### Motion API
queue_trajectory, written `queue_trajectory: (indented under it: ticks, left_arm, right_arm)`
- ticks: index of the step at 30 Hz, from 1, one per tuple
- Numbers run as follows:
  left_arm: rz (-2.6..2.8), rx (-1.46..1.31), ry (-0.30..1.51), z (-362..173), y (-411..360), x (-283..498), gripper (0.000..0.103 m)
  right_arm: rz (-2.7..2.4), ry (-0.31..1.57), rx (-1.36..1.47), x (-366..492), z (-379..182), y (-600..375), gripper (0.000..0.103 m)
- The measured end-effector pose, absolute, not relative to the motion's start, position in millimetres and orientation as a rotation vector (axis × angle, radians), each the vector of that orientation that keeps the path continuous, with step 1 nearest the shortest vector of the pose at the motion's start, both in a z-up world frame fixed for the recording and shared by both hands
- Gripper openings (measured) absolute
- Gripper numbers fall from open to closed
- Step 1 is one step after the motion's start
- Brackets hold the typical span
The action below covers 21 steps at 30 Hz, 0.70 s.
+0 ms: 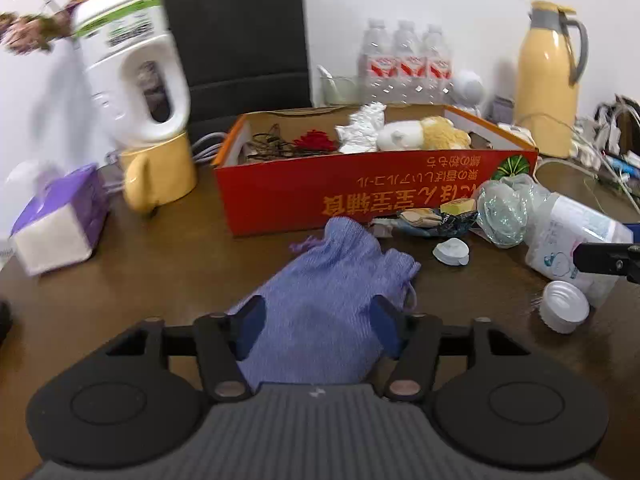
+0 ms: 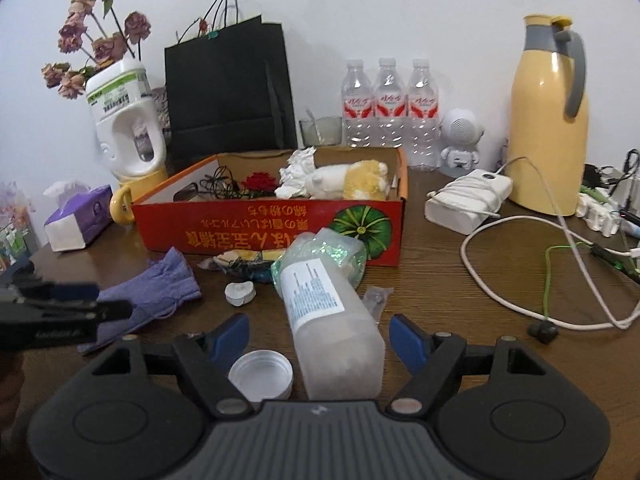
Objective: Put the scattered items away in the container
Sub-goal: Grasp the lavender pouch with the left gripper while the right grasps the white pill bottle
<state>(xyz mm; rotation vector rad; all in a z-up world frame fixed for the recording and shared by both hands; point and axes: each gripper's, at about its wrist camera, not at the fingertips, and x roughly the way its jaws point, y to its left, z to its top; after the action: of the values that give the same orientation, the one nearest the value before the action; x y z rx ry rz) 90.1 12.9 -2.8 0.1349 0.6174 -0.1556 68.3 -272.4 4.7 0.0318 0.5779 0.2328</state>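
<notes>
A red cardboard box (image 1: 360, 196) (image 2: 260, 228) stands mid-table and holds a plush toy (image 2: 352, 180), crumpled tissue, a red flower and wires. In front of it lies a purple cloth pouch (image 1: 332, 288) (image 2: 160, 288). My left gripper (image 1: 318, 316) straddles the pouch's near end, jaws open, fingers at the cloth's edges. A frosted plastic bottle (image 2: 332, 320) (image 1: 568, 236) lies on its side between the open fingers of my right gripper (image 2: 320, 338), with gaps on both sides. Its white cap (image 2: 262, 374) rests beside the left finger. A white heart-shaped piece (image 2: 240, 292), snack wrappers (image 2: 240, 260) and crumpled glittery plastic (image 2: 336, 248) lie nearby.
A yellow thermos (image 2: 548, 120), a white charger (image 2: 468, 200) and tangled cables (image 2: 560, 272) fill the right side. Three water bottles (image 2: 390, 108) and a black paper bag (image 2: 228, 92) stand behind the box. A tissue pack (image 2: 76, 220), a yellow mug (image 1: 160, 176) and a white jug (image 2: 124, 120) sit on the left.
</notes>
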Motion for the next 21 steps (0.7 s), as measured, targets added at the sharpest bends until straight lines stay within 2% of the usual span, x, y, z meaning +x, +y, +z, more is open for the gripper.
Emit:
queue_trajectory:
  ticks: [3, 7, 8, 9, 10, 12, 17, 21]
  left_arm:
    - [-0.188, 0.127, 0.649, -6, 14, 108, 0.062]
    - [-0.205, 0.054, 0.692, -11, 21, 122, 0.045]
    - [-0.198, 0.069, 0.685, -11, 20, 122, 0.041]
    - [-0.195, 0.071, 0.678, -12, 20, 122, 0.030]
    - [-0.196, 0.060, 0.676, -11, 21, 121, 0.013]
    - [-0.189, 0.045, 0.683, -10, 23, 123, 0.003]
    - [-0.202, -0.065, 0.699, 0, 31, 111, 0.001]
    - [-0.171, -0.092, 0.630, 20, 34, 78, 0.001]
  right_arm:
    - [0.237, 0.606, 0.024, 78, 0, -271, 0.066]
    - [0.242, 0.617, 0.027, 84, -3, -271, 0.054]
    - [0.239, 0.622, 0.020, 86, -4, -270, 0.046]
    - [0.241, 0.627, 0.014, 87, -5, -270, 0.044]
    - [0.243, 0.627, 0.012, 87, -5, -269, 0.044]
    - [0.242, 0.629, 0.020, 87, -4, -269, 0.044]
    - [0.243, 0.583, 0.022, 76, 7, -269, 0.044]
    - [0.227, 0.537, 0.006, 56, 23, -270, 0.044]
